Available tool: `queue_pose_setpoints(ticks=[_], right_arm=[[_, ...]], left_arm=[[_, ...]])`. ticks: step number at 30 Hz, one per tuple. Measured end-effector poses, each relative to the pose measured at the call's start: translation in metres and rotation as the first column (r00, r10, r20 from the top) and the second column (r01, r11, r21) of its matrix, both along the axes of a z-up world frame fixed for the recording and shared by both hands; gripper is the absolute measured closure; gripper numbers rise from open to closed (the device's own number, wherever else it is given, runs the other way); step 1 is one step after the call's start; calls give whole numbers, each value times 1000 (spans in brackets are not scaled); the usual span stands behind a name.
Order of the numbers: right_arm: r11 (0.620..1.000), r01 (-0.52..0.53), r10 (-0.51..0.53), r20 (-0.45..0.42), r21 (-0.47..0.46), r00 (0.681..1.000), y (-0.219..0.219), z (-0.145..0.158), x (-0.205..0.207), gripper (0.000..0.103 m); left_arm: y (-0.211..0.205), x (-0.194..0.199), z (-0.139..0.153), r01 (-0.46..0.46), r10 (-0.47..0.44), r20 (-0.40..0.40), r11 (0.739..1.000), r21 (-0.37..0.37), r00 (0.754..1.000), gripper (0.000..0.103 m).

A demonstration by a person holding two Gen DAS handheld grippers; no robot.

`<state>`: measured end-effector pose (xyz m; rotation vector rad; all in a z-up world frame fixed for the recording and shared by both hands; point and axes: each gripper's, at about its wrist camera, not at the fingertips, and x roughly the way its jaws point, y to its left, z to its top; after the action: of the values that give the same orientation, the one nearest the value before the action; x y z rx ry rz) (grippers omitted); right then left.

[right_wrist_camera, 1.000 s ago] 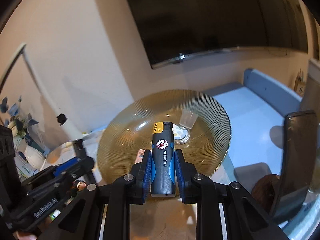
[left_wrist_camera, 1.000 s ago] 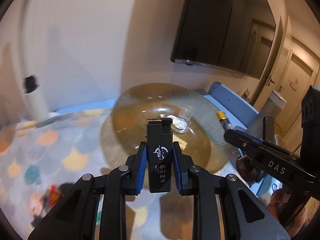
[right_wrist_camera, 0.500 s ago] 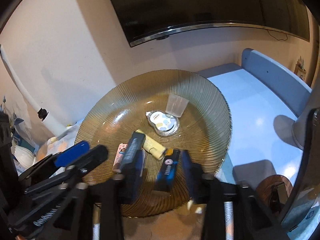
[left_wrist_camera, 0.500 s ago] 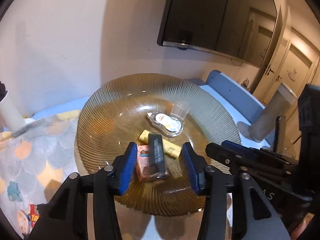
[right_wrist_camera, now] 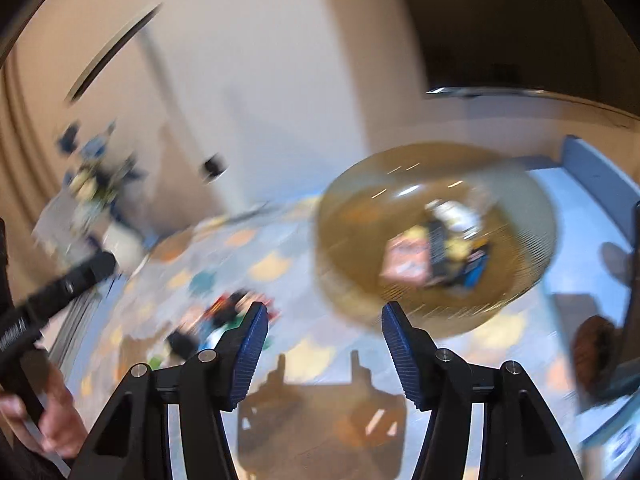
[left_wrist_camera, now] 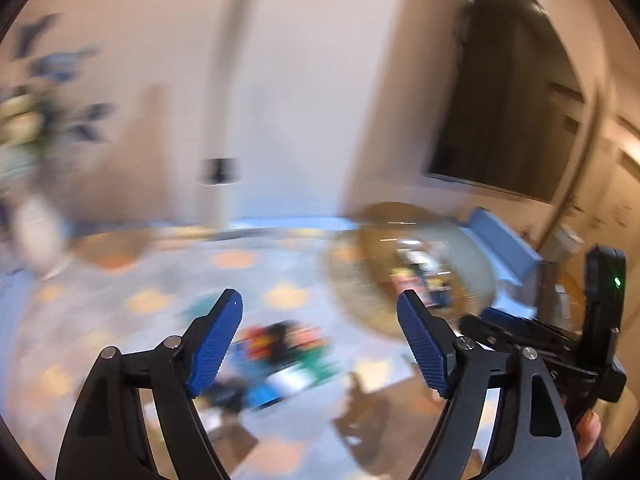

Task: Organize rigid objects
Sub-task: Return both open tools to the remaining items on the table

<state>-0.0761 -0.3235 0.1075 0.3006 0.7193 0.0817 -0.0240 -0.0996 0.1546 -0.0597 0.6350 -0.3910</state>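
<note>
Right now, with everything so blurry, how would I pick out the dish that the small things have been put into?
Start from the patterned tablecloth with its orange and teal scales, then follow it to the end nearest the dark screen on the wall. There sits the glass plate, wide, round, amber-brown and finely ribbed, with a few small items heaped at its middle. Nothing else on the table is see-through or anywhere near as large.

Warm indoor light, heavy motion blur across both fisheye views, dark curved vignette at the edges
</note>
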Motion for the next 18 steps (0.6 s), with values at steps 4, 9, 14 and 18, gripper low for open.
queue_pose_setpoints(ticks=[4, 9, 14, 18], right_arm=[[998, -57, 58, -47, 23, 997, 43, -38, 2, 45], [993, -110, 108, -68, -40, 992, 77, -72, 3, 45], [991, -115, 111, -72, -63, 991, 79, -80, 2, 45], [993, -111, 106, -109, -40, 988, 77, -86, 8, 45]], left_arm=[[63, -20, -30, -152, 154, -25, 986, 64, 988, 24], [109, -22, -98, -200, 209, -138, 977, 78, 968, 24], [115, -17, -128, -203, 208, -185, 978, 44, 961, 24], [121, -21, -127, -206, 206, -160, 978, 16, 965, 24]])
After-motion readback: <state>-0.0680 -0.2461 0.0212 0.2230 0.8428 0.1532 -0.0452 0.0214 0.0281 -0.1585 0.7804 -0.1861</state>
